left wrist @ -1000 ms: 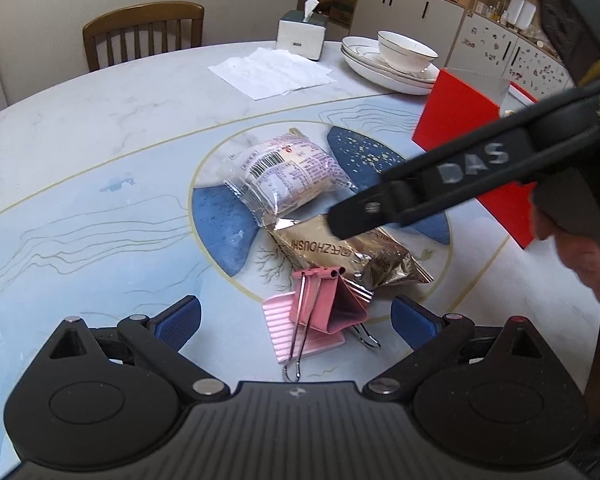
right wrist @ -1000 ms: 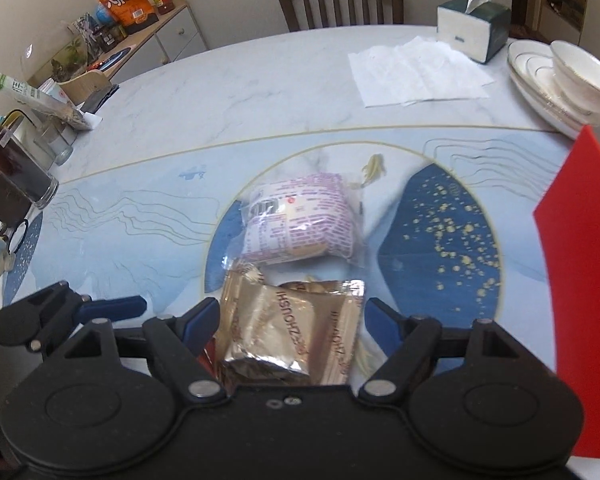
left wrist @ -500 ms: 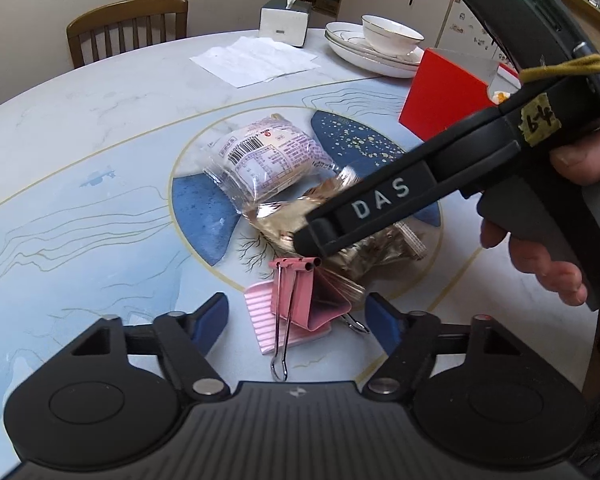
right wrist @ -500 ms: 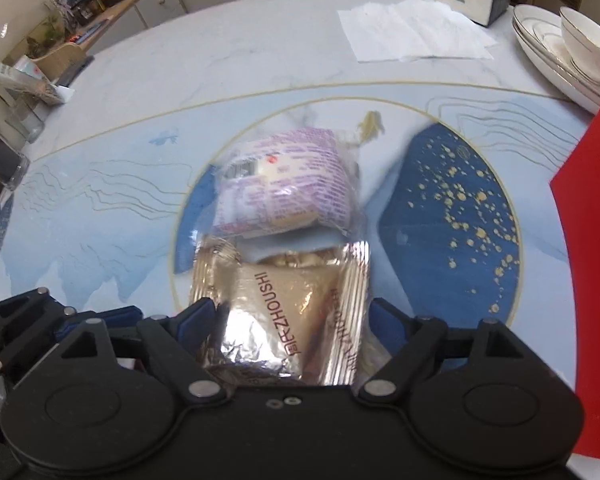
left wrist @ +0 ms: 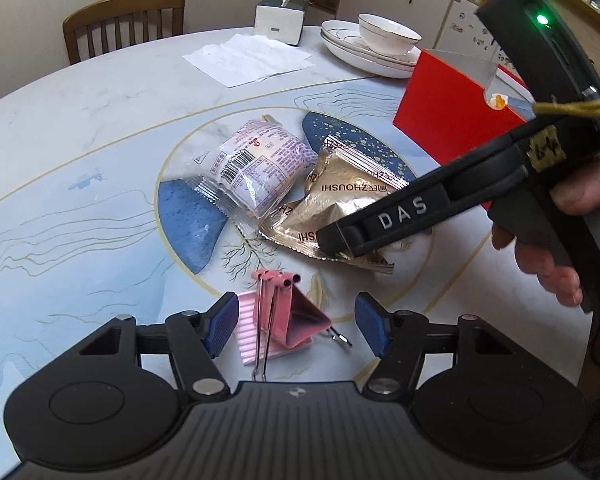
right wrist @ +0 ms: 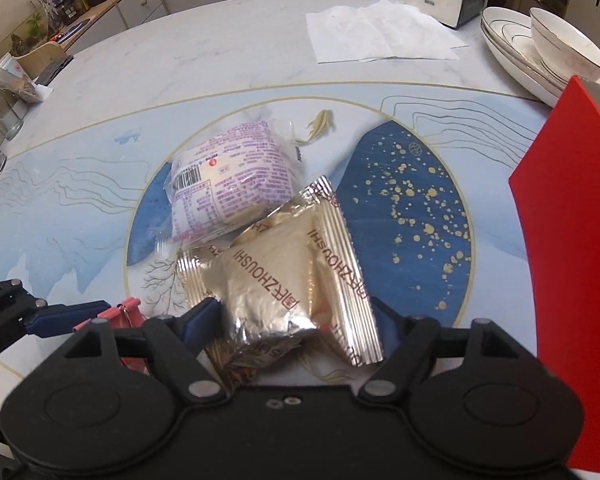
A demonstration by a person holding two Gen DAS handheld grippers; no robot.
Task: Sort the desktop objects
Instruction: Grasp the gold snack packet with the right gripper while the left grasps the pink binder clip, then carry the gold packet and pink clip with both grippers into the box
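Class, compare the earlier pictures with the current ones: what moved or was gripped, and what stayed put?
The right gripper has closed on the gold foil snack packet, tilting it up. The left gripper narrowed around the pink binder clip without touching it. The purple-printed clear packet, clip and red box stayed put.

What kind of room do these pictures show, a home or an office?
Most likely a home dining room. A round table carries stacked plates with a bowl and a tissue box, a wooden chair stands behind it, and a sideboard holds snacks.
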